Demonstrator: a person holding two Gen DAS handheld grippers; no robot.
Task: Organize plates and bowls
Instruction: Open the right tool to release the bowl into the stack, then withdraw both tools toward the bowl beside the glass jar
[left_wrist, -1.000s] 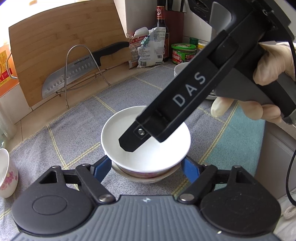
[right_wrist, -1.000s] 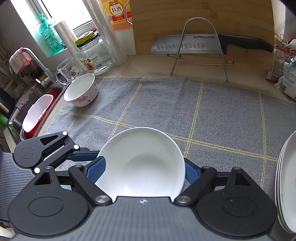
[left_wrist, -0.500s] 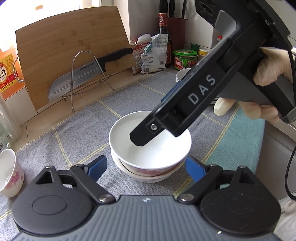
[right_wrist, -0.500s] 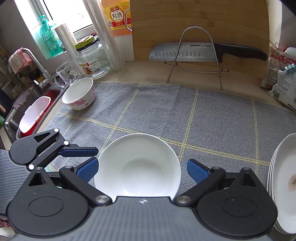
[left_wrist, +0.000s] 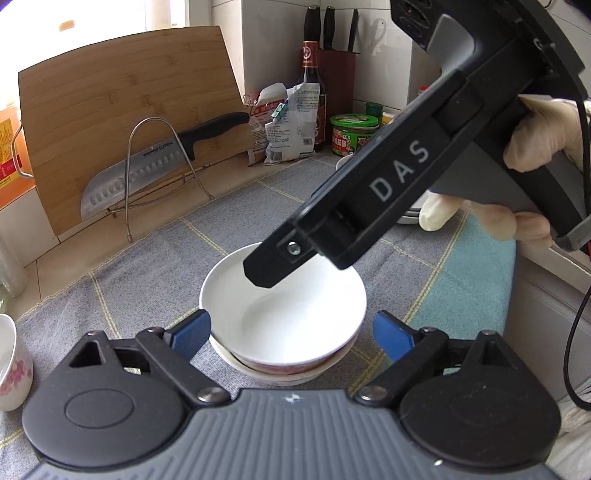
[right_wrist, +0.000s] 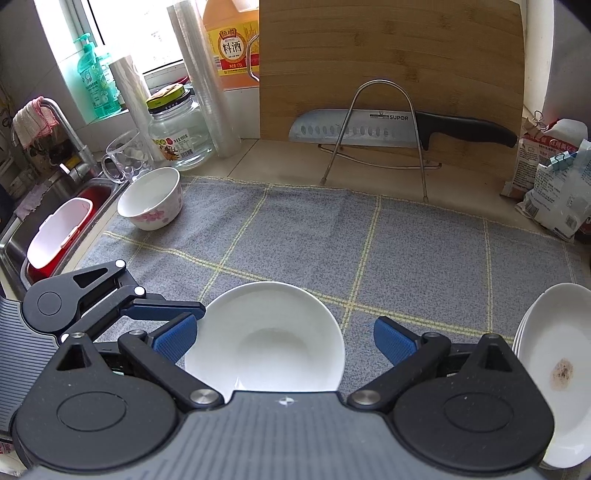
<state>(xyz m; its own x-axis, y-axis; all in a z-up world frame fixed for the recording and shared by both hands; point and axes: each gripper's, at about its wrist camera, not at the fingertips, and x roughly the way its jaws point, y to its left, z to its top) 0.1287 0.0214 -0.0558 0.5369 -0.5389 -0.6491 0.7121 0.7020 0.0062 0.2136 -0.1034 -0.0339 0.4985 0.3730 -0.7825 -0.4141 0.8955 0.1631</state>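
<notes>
A plain white bowl (left_wrist: 295, 317) (right_wrist: 266, 343) sits nested in a red-patterned bowl (left_wrist: 280, 369) on the grey checked mat (right_wrist: 406, 251). My left gripper (left_wrist: 291, 336) straddles the stack; its jaws are opening, and the right pad stands clear of the bowls. My right gripper (right_wrist: 284, 339) is open wide around the white bowl, gripping nothing. In the left wrist view one of its fingers (left_wrist: 273, 266) hangs over the bowl. A small flowered bowl (right_wrist: 151, 203) (left_wrist: 11, 369) stands at the mat's left edge. Stacked white plates (right_wrist: 554, 350) lie at the right.
A cleaver on a wire rack (right_wrist: 376, 125) leans against a bamboo board (right_wrist: 388, 55) at the back. Left of the mat are a sink (right_wrist: 55, 236), a glass mug (right_wrist: 125, 158) and a jar (right_wrist: 177, 136). Food bags (right_wrist: 554, 184) crowd the back right corner.
Both grippers' jaws have spread apart and come off the bowls. The white bowl now rests free in the patterned one. Both cameras have drawn back slightly.
</notes>
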